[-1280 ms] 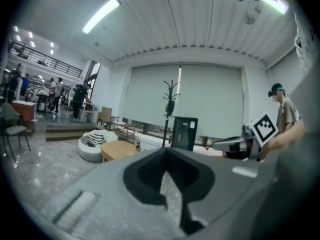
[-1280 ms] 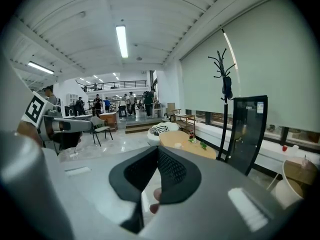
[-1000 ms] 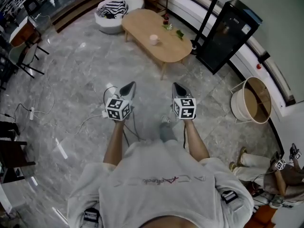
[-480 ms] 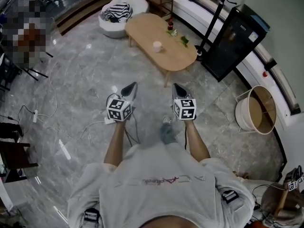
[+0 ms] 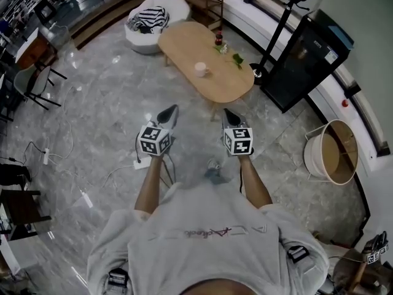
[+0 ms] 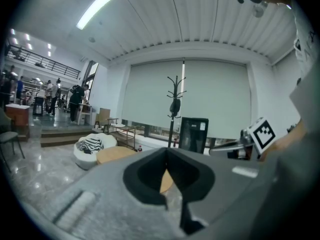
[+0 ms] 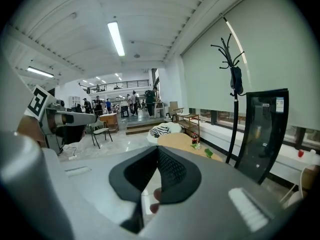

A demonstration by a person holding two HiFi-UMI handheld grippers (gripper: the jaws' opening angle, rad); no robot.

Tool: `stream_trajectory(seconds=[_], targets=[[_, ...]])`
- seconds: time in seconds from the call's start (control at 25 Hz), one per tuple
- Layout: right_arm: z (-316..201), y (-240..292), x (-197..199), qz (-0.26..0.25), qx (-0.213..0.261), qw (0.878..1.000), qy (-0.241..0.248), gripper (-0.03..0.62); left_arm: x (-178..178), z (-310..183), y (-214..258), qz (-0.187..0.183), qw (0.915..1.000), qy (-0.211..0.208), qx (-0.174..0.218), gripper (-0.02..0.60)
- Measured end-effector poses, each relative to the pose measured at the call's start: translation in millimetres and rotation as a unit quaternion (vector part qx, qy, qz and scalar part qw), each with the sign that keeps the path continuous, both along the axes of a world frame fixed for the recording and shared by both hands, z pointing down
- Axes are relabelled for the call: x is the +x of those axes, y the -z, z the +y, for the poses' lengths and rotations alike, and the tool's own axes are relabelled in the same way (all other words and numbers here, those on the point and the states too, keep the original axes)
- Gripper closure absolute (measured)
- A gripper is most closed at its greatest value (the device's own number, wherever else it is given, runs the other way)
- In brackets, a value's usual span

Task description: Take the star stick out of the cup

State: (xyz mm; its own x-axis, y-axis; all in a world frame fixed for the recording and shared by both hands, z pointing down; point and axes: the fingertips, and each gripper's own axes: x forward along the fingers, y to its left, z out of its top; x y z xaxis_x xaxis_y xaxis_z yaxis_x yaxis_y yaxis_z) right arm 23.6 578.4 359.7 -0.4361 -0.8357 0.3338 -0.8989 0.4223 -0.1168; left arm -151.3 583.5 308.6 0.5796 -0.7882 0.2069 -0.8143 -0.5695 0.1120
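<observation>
On the oval wooden table (image 5: 178,42) ahead of you, the cup (image 5: 201,69) stands upright near the middle of the top; at this range the star stick cannot be made out in it. A small red bottle (image 5: 218,39) and a green sprig (image 5: 236,58) lie toward the table's far edge, apart from the cup. Both tongs are held over the marble floor (image 5: 98,109), well short of the table and pointing toward it. Your left gripper (image 5: 171,110) has its jaws pressed together at the tips, with nothing pinched between them, as the left gripper view confirms (image 6: 167,151). Your right gripper (image 5: 226,111) likewise has its jaws closed tip to tip on nothing (image 7: 158,150). The two grippers are side by side, level with each other and apart. Beyond the table sits a white cushioned seat (image 5: 138,32) bearing a striped cloth (image 5: 147,15). To the table's right stand a black coat stand (image 5: 276,32) and a black cabinet (image 5: 307,60); nearer you on that side is a round white tub (image 5: 331,158). A cable (image 5: 116,168) trails on the floor at left.
</observation>
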Motion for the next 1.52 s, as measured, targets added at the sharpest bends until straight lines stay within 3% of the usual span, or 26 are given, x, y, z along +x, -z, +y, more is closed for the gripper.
stream_trajectory(seconds=[0.44, 0.84, 1.16, 1.52], targets=[[-142, 5, 55, 0.001, -0.003, 1.0, 0.017, 0.591, 58, -141, 7, -0.003, 0.9999, 0.014, -0.002, 0.581], [-243, -7, 91, 0.001, -0.007, 0.999, 0.034, 0.591, 98, -239, -4, 0.0, 0.9996, 0.028, -0.004, 0.581], [-289, -21, 117, -0.001, -0.017, 0.999, 0.045, 0.591, 123, -282, -14, -0.002, 0.9992, 0.038, -0.01, 0.581], [-300, -40, 124, -0.002, -0.028, 0.998, 0.054, 0.591, 133, -292, -35, -0.002, 0.9986, 0.046, -0.025, 0.581]])
